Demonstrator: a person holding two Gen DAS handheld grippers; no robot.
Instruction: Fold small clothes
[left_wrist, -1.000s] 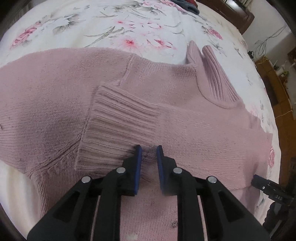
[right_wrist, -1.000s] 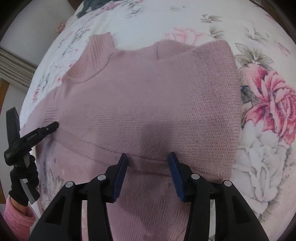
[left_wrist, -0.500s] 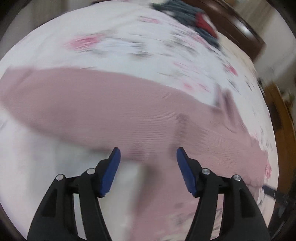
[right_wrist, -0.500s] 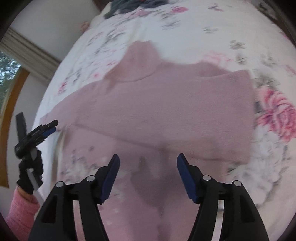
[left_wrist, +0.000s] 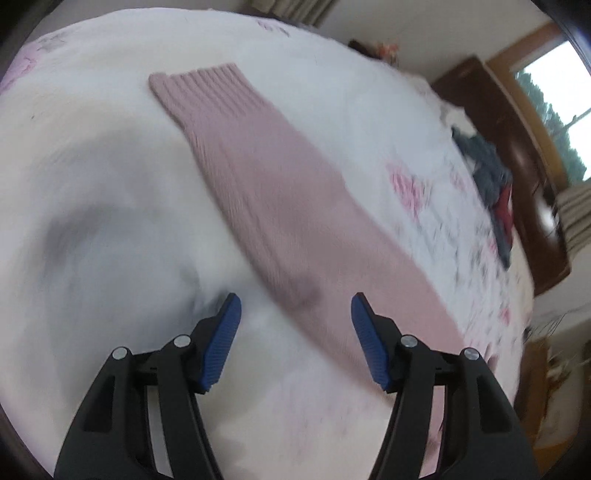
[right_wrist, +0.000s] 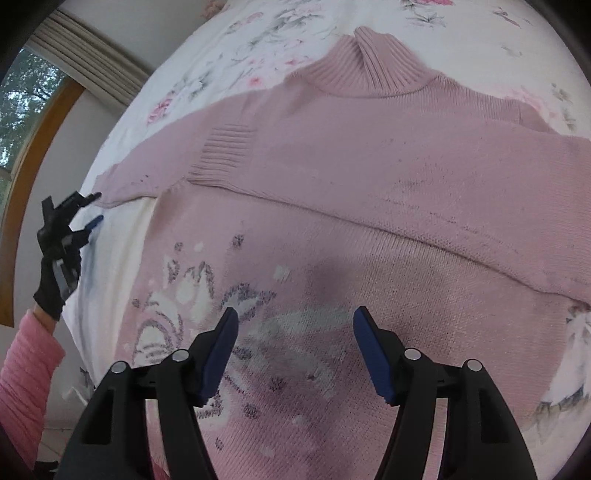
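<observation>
Both my grippers are wide open, holding nothing: right gripper (right_wrist: 295, 350) hovers over the pink sweater (right_wrist: 369, 192) body, w/ one sleeve folded across the chest. Left gripper (left_wrist: 295, 343) sits just short of the outstretched sleeve (left_wrist: 258, 177), which runs away toward its ribbed cuff (left_wrist: 199, 88) on the bedsheet (left_wrist: 92, 184). I judge the knit soft, limp, light and stretchy; pinch at cuff or hem ribbing.

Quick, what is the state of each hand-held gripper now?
Left hand-held gripper: open, holding nothing.
Right hand-held gripper: open, holding nothing, above the sweater.
</observation>
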